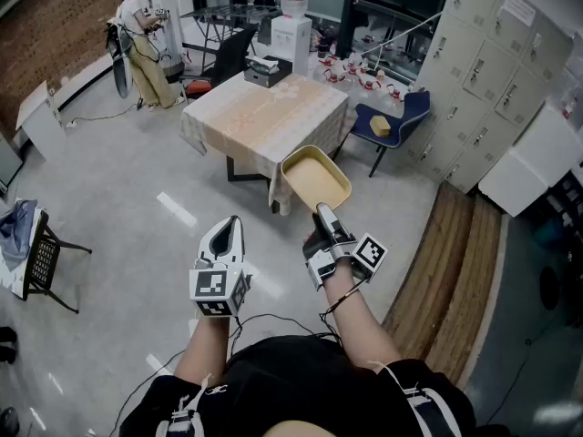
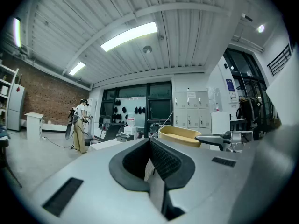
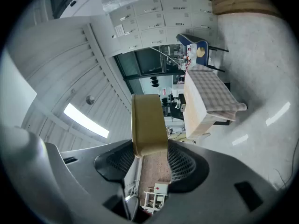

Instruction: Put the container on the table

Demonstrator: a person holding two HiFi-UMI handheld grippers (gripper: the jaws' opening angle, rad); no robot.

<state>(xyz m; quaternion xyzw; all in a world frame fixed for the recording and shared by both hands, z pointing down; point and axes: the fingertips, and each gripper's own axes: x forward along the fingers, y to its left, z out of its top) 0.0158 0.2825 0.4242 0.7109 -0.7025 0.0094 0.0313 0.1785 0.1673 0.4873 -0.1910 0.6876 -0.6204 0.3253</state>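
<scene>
In the head view the near end of the container [image 1: 316,178] is covered by the jaws of the right gripper [image 1: 322,213], so the exact grip point does not show there. The right gripper view shows only one narrow tan end of the container rising between the jaws; its inside is out of sight there. The left gripper view catches the container's rim low at the right, partly behind that gripper's own grey body. The small things along the far side of the counter [image 1: 264,121] are too small to name, apart from a dark box [image 1: 267,70].

The right gripper's jaws stand fairly wide and clamp the container's end, one ribbed pad against each side. The container is held in the air over the floor, just short of the counter's near corner and not resting on it; its open side faces up.

The left gripper [image 1: 233,228] is level beside the right one, its jaws drawn together with nothing between them.

A person [image 1: 141,44] stands well beyond the counter, near the brick wall
</scene>
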